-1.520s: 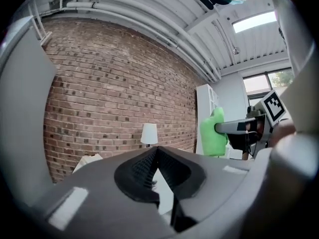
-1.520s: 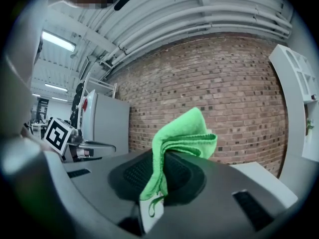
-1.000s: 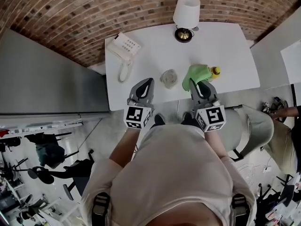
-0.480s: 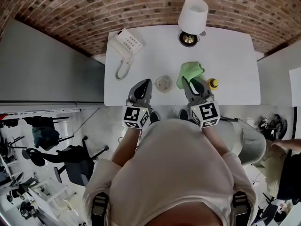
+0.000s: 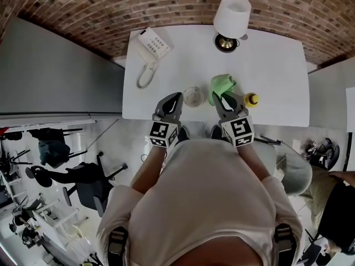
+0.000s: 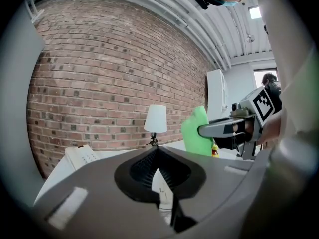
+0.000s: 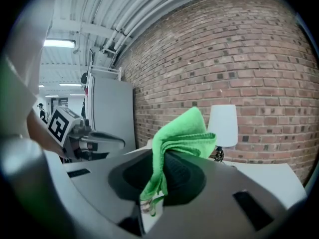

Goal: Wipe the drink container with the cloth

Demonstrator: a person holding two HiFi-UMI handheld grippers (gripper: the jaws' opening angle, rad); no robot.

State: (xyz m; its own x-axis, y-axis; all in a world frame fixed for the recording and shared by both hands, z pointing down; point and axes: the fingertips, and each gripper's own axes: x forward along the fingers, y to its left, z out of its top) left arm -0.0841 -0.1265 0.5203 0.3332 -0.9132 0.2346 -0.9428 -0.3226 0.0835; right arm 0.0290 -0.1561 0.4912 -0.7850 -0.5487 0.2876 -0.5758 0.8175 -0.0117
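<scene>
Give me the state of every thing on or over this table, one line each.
left gripper: shut, empty, near the table edge.
right gripper: shut on the green cloth.
green cloth: bunched, pinched in the right gripper.
lidded cup: upright, lid on, untouched.
yellow-capped bottle: upright, cap on.
telephone: handset on its cradle.
lamp: upright.

Right gripper view: cloth point(image 7: 175, 143) fills the gap between the jaws, hiding the pad faces. Left gripper view: yellow bottle point(image 6: 215, 151) mostly hidden behind cloth; pale item point(image 6: 162, 185) between jaws unidentifiable.
</scene>
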